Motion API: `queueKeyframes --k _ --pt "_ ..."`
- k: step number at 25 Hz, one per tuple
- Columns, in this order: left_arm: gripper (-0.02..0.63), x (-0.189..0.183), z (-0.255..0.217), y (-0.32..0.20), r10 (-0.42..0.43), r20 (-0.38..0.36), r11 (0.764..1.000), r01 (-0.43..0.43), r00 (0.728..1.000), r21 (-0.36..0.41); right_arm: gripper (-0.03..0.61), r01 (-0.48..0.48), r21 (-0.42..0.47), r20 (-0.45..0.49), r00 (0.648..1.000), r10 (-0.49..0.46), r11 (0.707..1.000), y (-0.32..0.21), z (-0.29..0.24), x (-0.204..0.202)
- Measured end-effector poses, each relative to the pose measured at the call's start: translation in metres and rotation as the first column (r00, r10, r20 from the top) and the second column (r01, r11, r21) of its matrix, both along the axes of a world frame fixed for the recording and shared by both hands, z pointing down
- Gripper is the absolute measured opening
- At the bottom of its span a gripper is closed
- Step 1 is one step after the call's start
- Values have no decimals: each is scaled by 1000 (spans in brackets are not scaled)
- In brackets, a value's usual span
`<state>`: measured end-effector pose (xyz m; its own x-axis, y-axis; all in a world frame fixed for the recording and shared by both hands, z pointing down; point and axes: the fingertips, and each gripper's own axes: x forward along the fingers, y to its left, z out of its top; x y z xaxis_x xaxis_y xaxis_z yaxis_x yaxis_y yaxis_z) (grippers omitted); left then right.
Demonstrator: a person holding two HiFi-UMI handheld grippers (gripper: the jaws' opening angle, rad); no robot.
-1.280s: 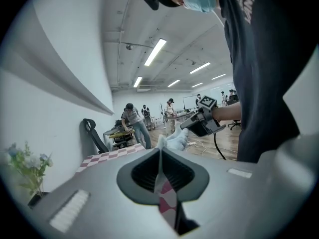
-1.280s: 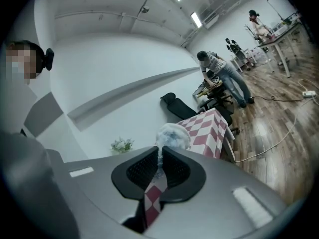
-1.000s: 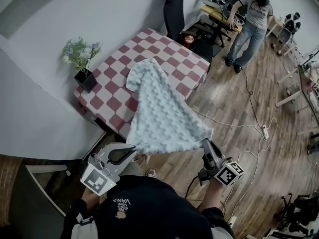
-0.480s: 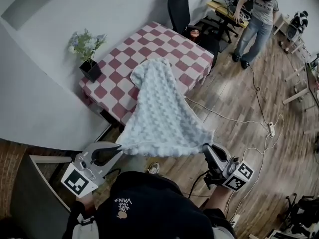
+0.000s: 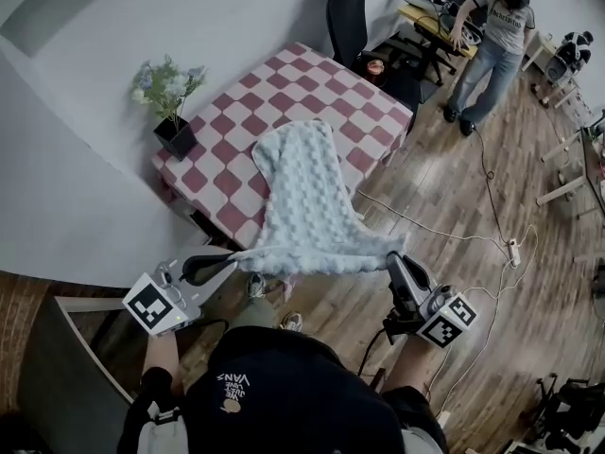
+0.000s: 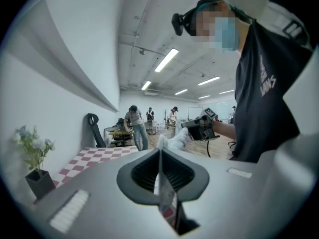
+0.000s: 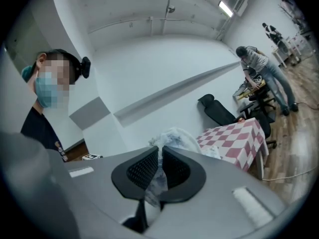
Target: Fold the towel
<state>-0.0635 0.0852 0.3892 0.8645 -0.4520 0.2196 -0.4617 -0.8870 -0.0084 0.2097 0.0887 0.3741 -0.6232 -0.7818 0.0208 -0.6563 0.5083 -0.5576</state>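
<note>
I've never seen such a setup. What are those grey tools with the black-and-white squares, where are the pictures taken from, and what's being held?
There is no robot: a person holds a two-jaw tool in each hand, the left gripper and the right gripper. The squared cubes belong to them. One picture comes from a camera on the person's head, looking down; the other two come from cameras riding on each gripper, looking along its jaws. The checked table bears a potted plant and the far end of a pale blue towel. Each gripper's jaws are shut on a near corner, stretching that edge in the air beyond the table.
</note>
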Motion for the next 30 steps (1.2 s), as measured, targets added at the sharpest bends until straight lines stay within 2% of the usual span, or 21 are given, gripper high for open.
queueKeyframes --k 2,4,6,9,14,21,24,26,28,30 --pt "14 4 18 -27 -17 -20 1000 17 1000 -10 26 -49 -44 -4 999 48 998 -24 15 1" --pt "14 4 40 -51 -24 11 999 24 1000 -46 26 -89 -79 -9 996 88 993 -49 28 1" --pt "14 3 56 -75 -31 32 997 34 999 -74 26 -123 -88 -30 992 121 989 -75 35 -1" --pt "14 -3 65 -111 -52 23 994 54 998 -98 26 -161 -77 -43 987 158 984 -110 34 -7" --pt "14 -12 77 -153 -19 58 995 25 998 -102 26 -208 -87 -62 977 203 974 -156 37 -20" --pt "14 -42 98 -229 -17 38 986 23 999 -164 26 -225 -180 -129 970 204 958 -222 77 -47" --pt "14 -43 133 -260 -31 63 967 46 998 -250 26 -231 -272 -198 963 181 934 -258 121 -48" --pt "14 -34 168 -267 -18 123 950 56 992 -308 26 -221 -356 -240 961 140 908 -277 156 -46" --pt "14 -21 205 -262 45 184 928 27 982 -372 27 -207 -434 -286 955 84 877 -291 193 -41" --pt "15 -7 232 -252 144 227 892 -27 963 -451 29 -202 -498 -344 939 22 843 -304 224 -33"
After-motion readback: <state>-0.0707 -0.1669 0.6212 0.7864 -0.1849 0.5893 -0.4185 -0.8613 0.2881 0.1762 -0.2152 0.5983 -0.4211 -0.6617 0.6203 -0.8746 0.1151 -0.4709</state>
